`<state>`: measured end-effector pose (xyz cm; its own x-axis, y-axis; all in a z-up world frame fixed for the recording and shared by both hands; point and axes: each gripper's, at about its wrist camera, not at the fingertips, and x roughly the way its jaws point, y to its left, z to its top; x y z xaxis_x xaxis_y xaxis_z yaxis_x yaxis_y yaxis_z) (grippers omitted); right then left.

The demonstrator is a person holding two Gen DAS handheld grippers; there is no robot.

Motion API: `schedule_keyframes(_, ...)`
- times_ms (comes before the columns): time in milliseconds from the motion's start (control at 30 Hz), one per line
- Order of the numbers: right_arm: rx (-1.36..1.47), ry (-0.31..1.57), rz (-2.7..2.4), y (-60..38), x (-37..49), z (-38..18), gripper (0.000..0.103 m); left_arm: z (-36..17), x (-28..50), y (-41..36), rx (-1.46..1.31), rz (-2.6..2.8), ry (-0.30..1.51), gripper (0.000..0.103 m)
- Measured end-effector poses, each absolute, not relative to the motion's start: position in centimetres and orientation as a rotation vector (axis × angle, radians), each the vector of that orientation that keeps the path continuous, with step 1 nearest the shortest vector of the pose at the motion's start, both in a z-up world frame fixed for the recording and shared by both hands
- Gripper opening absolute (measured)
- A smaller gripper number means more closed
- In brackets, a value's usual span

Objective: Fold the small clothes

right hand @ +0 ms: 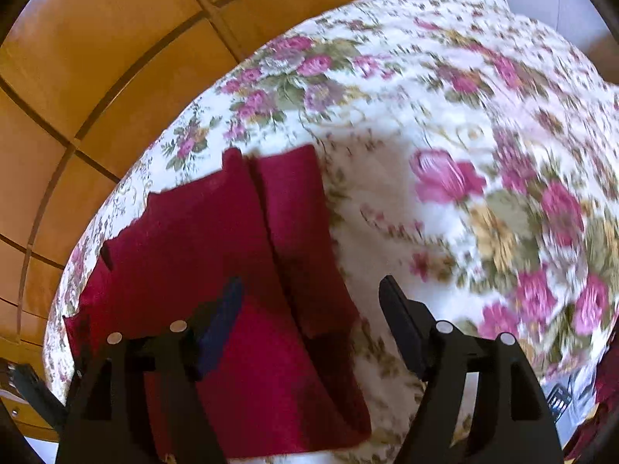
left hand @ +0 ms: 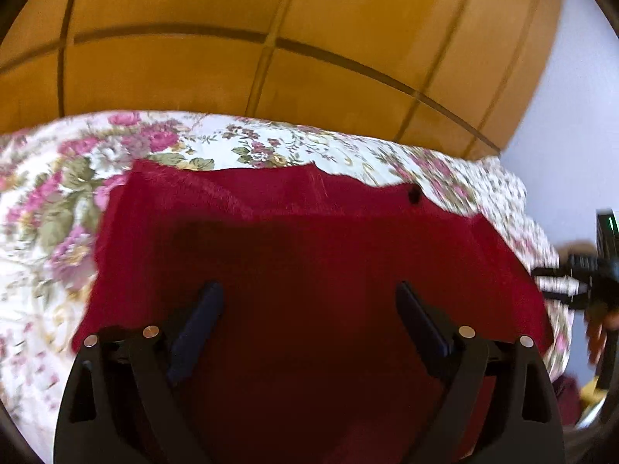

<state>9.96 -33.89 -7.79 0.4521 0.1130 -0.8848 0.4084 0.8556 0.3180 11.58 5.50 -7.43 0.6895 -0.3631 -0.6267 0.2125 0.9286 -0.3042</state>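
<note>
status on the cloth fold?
Left gripper open, empty, over red garment. Right gripper open, empty, at garment's edge. Garment flat on floral bedspread, one side folded in. Nothing in the way.

**Warm light, heavy motion blur**

Both fisheye views are bright and warm-toned, with dark vignette corners and lines bowed near the edges. Motion blur smears the floral bedcover [right hand: 483, 178], worst at the right view's right side. A dim shadow darkens the red cloth [left hand: 309, 255] at the left view's centre.
</note>
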Motion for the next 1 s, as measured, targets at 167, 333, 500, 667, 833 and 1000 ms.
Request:
schedule_keyframes(167,0.658,1.122,-0.208,-34.7,7.8,-7.8,0.070,-7.6,8.1,8.3,-0.239,-0.266,0.728,0.090)
schedule_keyframes(333,0.722,1.152,-0.159,-34.1,5.6,-8.2,0.058,-7.5,4.4,11.7,-0.322,-0.198,0.705,0.086)
schedule_keyframes(500,0.683,1.198,-0.164,-33.2,4.3,-9.0,0.050,-9.6,3.4,14.0,-0.431,-0.147,0.795,0.072)
schedule_keyframes(667,0.635,1.233,-0.188,-32.9,4.1,-10.2,0.020,-10.1,3.7,12.7,-0.367,-0.205,0.841,0.026)
schedule_keyframes(833,0.607,1.196,-0.192,-33.1,3.2,-9.0,0.015,-8.9,3.6,12.8,-0.318,-0.203,0.825,0.018)
schedule_keyframes(1000,0.578,1.264,-0.247,-33.1,3.5,-10.9,0.045,-10.1,3.0,12.4,-0.267,-0.207,0.790,0.020)
